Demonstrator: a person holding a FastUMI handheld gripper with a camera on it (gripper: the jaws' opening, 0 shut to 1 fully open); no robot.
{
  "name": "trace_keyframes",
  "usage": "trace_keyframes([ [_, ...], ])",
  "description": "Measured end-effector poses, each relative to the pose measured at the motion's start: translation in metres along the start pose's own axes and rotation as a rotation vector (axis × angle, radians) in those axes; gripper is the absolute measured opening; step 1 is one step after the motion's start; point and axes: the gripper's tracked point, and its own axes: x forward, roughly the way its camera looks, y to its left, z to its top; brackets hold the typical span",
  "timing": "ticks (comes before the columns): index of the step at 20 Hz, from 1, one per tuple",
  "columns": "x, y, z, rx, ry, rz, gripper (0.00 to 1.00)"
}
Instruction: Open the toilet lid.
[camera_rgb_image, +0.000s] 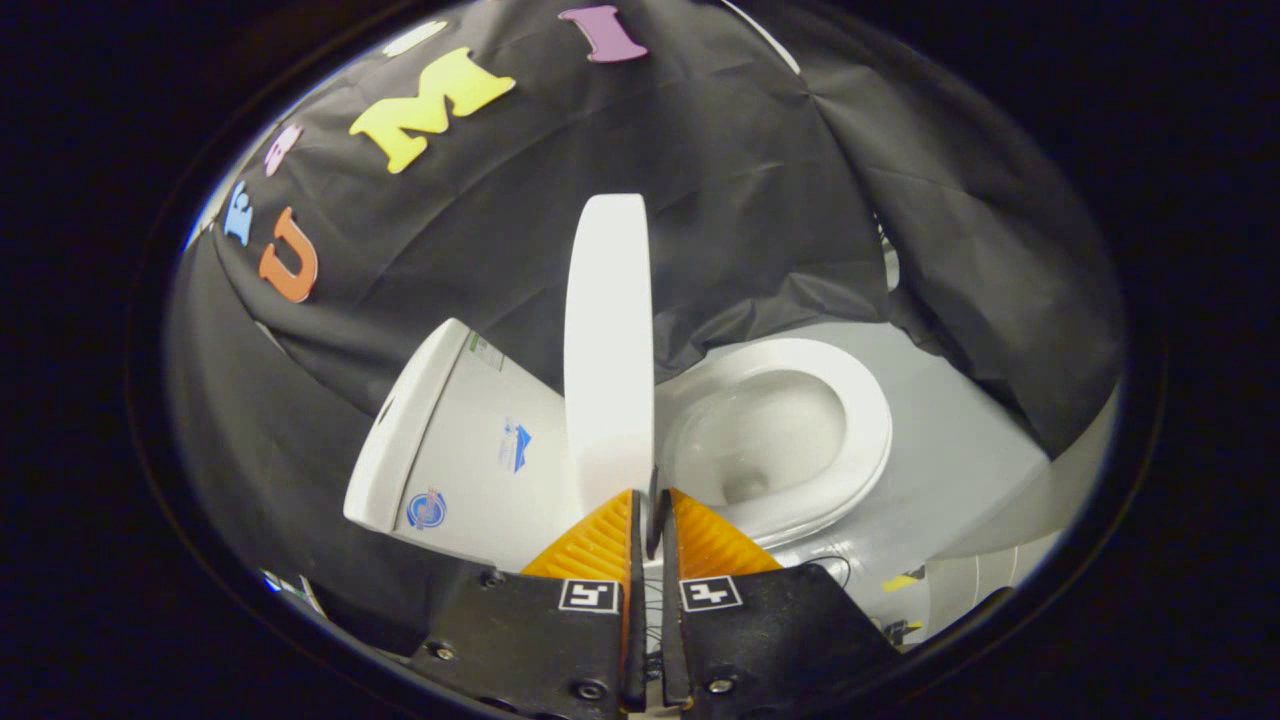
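Between the two fingers of the gripper (650, 515), the single toilet lid (608, 340) stands raised on edge, its lower rim running down into the narrow gap where both fingers press on it, one on each face. The lid rises straight ahead of the fingertips as a tall white oval, seen nearly edge-on, with the cistern on one side of it and the bowl on the other. One seat ring (868, 420) lies flat on the one toilet bowl (760, 430), beside the lid and just beyond the fingers, its opening fully uncovered. On the lid's other side sits one white cistern (455, 450), carrying three small stickers on its wall and a cap-like top turned away from the lid. Pale grey floor (950, 460) spreads past the bowl, with one small yellow scrap (900, 581) lying on it near the toilet's foot. Black cloth (760, 200) hangs behind everything, draped in folds down to the floor.
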Motion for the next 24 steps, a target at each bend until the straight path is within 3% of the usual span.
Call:
trace_keyframes([
  [15,0.002,0.076,-0.009,-0.24,-0.043,-0.032,0.11],
  [24,0.009,0.121,-0.022,-0.345,-0.047,-0.007,0.15],
])
